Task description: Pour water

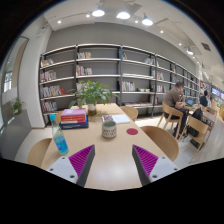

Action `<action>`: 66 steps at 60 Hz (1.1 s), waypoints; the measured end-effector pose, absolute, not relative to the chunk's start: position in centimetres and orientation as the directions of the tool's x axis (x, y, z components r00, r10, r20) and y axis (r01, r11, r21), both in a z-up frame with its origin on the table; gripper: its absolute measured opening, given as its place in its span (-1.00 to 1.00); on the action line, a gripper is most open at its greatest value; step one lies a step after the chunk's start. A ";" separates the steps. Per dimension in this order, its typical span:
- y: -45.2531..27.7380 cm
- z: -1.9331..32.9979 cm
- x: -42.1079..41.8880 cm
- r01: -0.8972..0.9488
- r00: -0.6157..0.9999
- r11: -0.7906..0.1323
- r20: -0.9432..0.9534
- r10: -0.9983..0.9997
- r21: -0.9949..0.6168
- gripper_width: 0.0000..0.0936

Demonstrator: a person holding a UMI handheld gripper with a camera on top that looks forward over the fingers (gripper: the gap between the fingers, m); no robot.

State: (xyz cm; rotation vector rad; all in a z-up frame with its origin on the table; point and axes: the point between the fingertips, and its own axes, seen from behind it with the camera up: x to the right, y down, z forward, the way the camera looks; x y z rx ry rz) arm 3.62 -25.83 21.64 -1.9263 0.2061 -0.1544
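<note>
A clear water bottle (60, 140) with a blue label stands on the wooden table (105, 155), just ahead of my left finger and to its left. A pale patterned cup (109, 128) sits further out, near the middle of the table, beyond the fingers. My gripper (112, 163) is open over the table's near part, its magenta pads (82, 158) wide apart with only bare tabletop between them. It touches neither bottle nor cup.
A stack of books (72, 118) and a potted plant (93, 95) stand at the table's far left. Papers (122, 117) and a red coaster (132, 130) lie right of the cup. Chairs (163, 140) ring the table. People (178, 98) sit at the right; bookshelves (110, 72) line the back wall.
</note>
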 end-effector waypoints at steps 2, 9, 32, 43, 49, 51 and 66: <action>-25.9 21.3 3.1 -0.065 0.979 -0.354 0.008 -0.202 -0.933 0.63; -25.6 18.5 -0.8 -0.037 0.991 -0.389 0.016 -0.130 -0.920 0.63; -15.6 11.2 -18.7 -0.002 0.992 -0.401 -0.054 0.118 -0.916 0.64; -8.2 9.9 -21.4 0.002 0.989 -0.404 -0.057 0.135 -0.915 0.64; -4.5 9.5 -21.6 0.018 0.990 -0.401 -0.041 0.138 -0.916 0.64; -3.6 9.2 -21.9 0.028 0.990 -0.400 -0.031 0.141 -0.916 0.62; 1.2 8.2 -23.1 0.062 0.980 -0.303 -0.001 0.201 -0.951 0.43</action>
